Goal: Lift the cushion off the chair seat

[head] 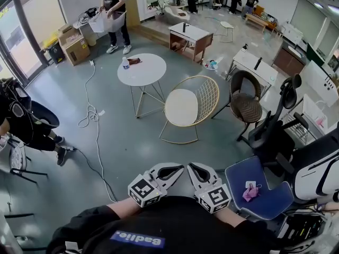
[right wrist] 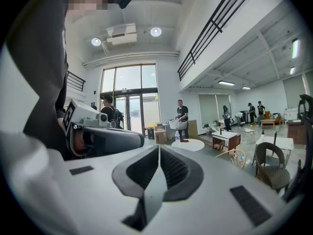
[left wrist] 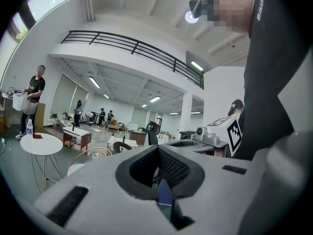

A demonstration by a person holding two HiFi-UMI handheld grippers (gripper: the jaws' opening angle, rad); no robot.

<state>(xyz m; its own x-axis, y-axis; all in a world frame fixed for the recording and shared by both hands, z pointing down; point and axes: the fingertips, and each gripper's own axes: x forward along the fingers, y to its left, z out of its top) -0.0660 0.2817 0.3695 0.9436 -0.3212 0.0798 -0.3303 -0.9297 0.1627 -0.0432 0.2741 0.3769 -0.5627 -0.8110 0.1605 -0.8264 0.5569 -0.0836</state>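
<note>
I hold both claws clenched on nothing: the left gripper [head: 170,169] and right gripper [head: 197,170] sit side by side, pointing towards the wire chair [head: 207,97] but well short of it. The cushion [head: 181,107] lies flat on that chair's seat, untouched. A round table [head: 145,70] stands just left of the chair, a brown chair [head: 246,106] is near its right, and a blue chair [head: 265,202] is nearer me
</note>
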